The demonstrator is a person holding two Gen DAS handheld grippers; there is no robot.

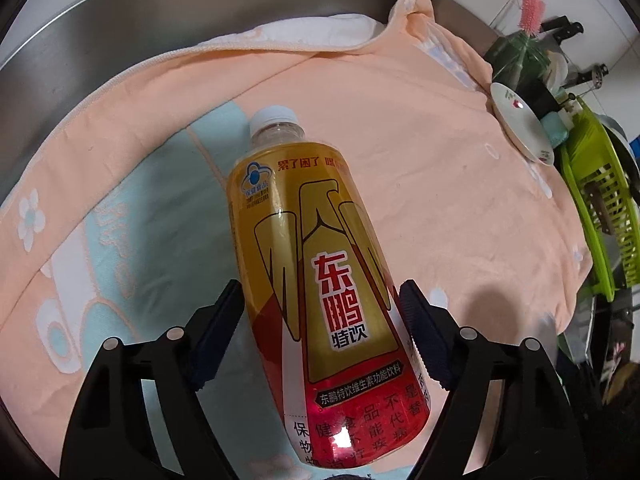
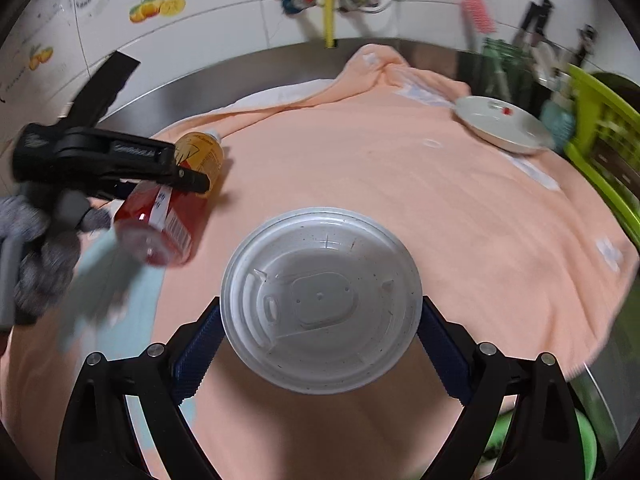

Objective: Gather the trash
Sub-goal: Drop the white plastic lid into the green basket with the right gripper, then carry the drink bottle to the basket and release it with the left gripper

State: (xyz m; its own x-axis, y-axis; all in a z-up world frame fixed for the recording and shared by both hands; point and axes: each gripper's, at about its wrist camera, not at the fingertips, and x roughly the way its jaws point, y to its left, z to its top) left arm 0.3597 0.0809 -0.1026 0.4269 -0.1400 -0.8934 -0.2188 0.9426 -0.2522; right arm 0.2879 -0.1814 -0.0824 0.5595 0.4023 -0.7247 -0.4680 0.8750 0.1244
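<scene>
Bottle: the drink bottle (image 1: 316, 280), clear plastic with a white cap and a gold-and-red label, holds amber liquid and sits at the left of the towel.
Left gripper (image 1: 320, 316): jaws closed against the bottle's sides.
Cup: the cup lid (image 2: 322, 300), a round, ridged, speckled translucent disc, fills the near centre.
Right gripper (image 2: 320, 344): jaws pressed to the lid's rim.
Towel: the peach terry towel (image 2: 380, 184) covers the steel counter (image 1: 120, 36).
Surroundings: a white plate (image 2: 502, 124) at far right, beside a green slatted basket (image 2: 600, 136).

Bottle (image 1: 320, 272) base cut off at lower frame edge, left wrist view. Beside the white plate (image 2: 502, 122), green rack (image 2: 604, 148) contents blurred, not identifiable.
</scene>
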